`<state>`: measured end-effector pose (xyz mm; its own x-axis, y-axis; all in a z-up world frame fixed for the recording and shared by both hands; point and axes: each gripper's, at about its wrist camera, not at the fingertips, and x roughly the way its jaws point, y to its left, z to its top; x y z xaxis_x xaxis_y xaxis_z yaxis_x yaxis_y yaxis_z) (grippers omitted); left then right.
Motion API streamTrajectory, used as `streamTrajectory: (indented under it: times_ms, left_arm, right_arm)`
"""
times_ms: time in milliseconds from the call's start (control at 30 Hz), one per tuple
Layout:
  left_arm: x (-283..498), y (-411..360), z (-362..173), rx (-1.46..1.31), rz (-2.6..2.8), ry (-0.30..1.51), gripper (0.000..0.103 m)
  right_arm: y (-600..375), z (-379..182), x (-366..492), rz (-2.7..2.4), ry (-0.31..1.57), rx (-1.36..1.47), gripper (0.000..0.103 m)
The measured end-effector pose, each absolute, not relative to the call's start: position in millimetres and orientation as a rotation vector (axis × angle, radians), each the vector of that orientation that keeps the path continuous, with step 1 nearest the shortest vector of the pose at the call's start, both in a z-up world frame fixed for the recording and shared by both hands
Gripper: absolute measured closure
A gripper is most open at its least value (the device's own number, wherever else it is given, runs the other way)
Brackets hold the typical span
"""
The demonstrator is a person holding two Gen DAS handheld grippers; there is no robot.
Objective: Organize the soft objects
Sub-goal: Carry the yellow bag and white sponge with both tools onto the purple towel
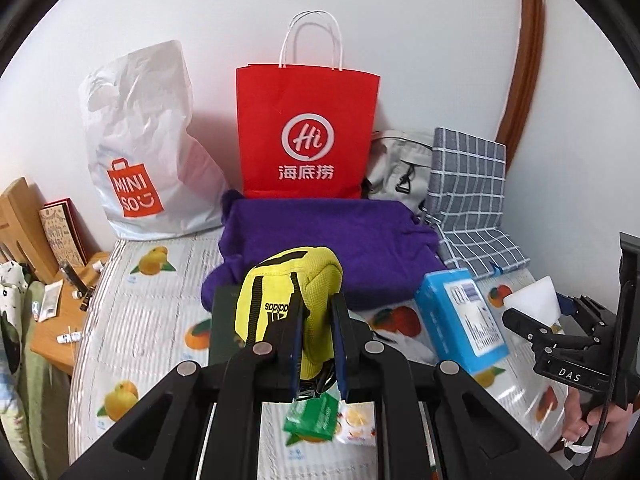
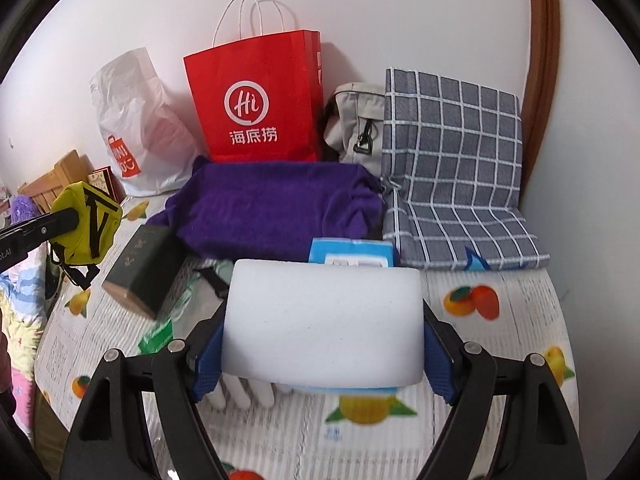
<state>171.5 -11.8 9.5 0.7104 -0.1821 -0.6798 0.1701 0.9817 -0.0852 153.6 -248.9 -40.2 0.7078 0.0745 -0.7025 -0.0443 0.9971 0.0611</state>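
Observation:
My left gripper point(image 1: 317, 344) is shut on a yellow Adidas pouch point(image 1: 294, 300) and holds it above the fruit-print table cover; the pouch also shows in the right wrist view point(image 2: 86, 224). My right gripper point(image 2: 320, 344) is shut on a white foam block point(image 2: 322, 324), held above the table; the block also shows in the left wrist view point(image 1: 534, 300). A purple knit cloth point(image 1: 320, 240) point(image 2: 272, 208) lies folded behind both. A grey checked cushion point(image 1: 468, 196) point(image 2: 452, 172) leans at the back right.
A red paper bag point(image 1: 306, 128) point(image 2: 256, 100), a white Miniso plastic bag point(image 1: 140, 148) and a grey bag point(image 2: 356, 124) stand against the wall. A blue box point(image 1: 460, 316), a dark green book point(image 2: 144, 268) and a green packet point(image 1: 312, 420) lie on the table point(image 2: 500, 344).

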Motion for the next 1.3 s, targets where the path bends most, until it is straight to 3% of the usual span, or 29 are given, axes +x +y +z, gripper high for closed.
streamTrajectory:
  times_ms: [933,1300]
  left_arm:
    - [343,-4,-36,-0.004,-0.131,0.812,0.09]
    - [407,-17,-83,0.001,-0.123,0.918,0.09]
  right_arm:
    - [-253,-91,320,0.124,0.91,0.042,0.023]
    - [-246,-123,367,0.152,0.986,0.033,0.023]
